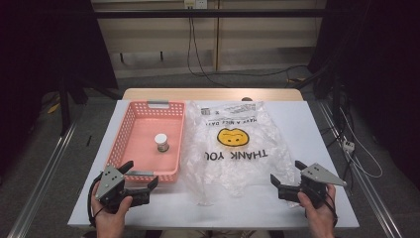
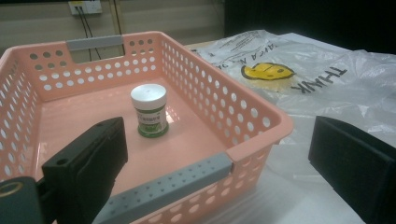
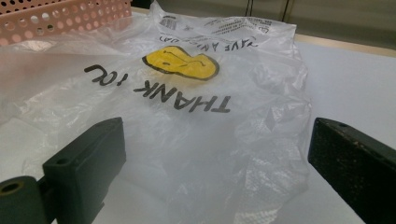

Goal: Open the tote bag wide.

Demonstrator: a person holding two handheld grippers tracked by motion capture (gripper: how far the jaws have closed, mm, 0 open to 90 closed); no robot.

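1. A crumpled, clear plastic bag [image 3: 196, 121], printed with a yellow smiley face and black "THANK YOU" lettering, lies flat on a white table [image 3: 355, 79].
2. The right gripper [image 3: 217, 163] hovers near the bag, black jaws wide apart, nothing between them.
3. A pink perforated plastic basket [image 3: 60, 16] touches the bag's far edge.

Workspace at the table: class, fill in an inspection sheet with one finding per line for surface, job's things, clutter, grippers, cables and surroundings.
Surface: white tabletop.
Job's things: small white-lidded jar with green label upright in pink perforated plastic basket; clear plastic bag with yellow smiley print flat beside it.
Clutter: nothing seen.
Grippers: left gripper at basket's near rim, right gripper at bag's edge; jaws open, empty.
Cables: black wires down rear wall.
Surroundings: dark curtains.
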